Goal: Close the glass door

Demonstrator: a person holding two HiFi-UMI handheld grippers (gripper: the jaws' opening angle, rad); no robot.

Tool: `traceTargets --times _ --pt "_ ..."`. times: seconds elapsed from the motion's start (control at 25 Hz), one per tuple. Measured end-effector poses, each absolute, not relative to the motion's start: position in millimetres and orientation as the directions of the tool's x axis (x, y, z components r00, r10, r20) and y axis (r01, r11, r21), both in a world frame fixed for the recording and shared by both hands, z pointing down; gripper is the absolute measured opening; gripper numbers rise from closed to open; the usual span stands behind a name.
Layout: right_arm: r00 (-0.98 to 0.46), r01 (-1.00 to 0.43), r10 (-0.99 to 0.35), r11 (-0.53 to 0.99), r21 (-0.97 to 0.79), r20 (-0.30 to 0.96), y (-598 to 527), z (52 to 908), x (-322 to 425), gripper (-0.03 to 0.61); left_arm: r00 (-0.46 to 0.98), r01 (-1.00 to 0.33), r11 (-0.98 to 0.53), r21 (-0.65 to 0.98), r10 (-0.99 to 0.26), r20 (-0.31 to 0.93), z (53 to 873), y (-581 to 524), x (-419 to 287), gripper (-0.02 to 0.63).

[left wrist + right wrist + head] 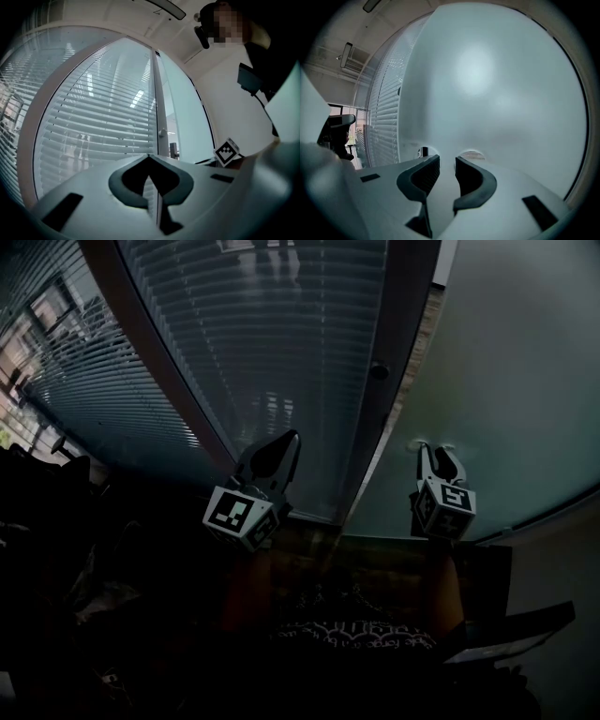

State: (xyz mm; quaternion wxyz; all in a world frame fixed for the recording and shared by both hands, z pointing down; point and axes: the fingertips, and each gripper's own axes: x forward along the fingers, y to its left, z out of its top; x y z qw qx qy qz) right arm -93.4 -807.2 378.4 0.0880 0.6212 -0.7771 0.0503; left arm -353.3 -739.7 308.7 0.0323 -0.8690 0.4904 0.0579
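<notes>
Head view first: it's pretty dark, looking down at a glass wall. The left gripper (289, 439) is up against the pane with the slatted blinds (253, 324), just left of the dark upright frame (398, 343), which has a little round knob (379, 371) on it. The right gripper (432, 450) sits further right, nose pointed at the frosted glass door (516, 381), near its left edge and low down. The tips look like they're right at the glass, but I honestly can't tell if they touch it.

Left gripper view: the left gripper (149, 158) has its jaws closed tip to tip, nothing in them. Beyond the tips you get the blinds (93, 117), the frame (158, 108) with the knob (162, 133), then the pale glass door (187, 122) to the right. The right gripper's marker cube (228, 152) pokes in at the lower right.

Right gripper view: the right gripper (447, 158) has its jaws slightly apart, a narrow gap with nothing in it. The frosted glass door (487, 84) fills nearly the whole picture, very close. Two small clearer spots show in the frosting just past the tips. The blinds (386, 117) run off to the left, with a dark office chair (337, 131) at the far left.
</notes>
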Motion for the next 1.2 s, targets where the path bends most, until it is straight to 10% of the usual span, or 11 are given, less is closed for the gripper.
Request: traceTargets --times 1.2 --pt "-0.258 -0.963 -0.946 0.269 0.029 0.198 -875.5 376.5 -93.8 0.104 0.492 -0.868 -0.496 0.012 -0.863 -0.117 311.4 -796.6 -348.3 0.002"
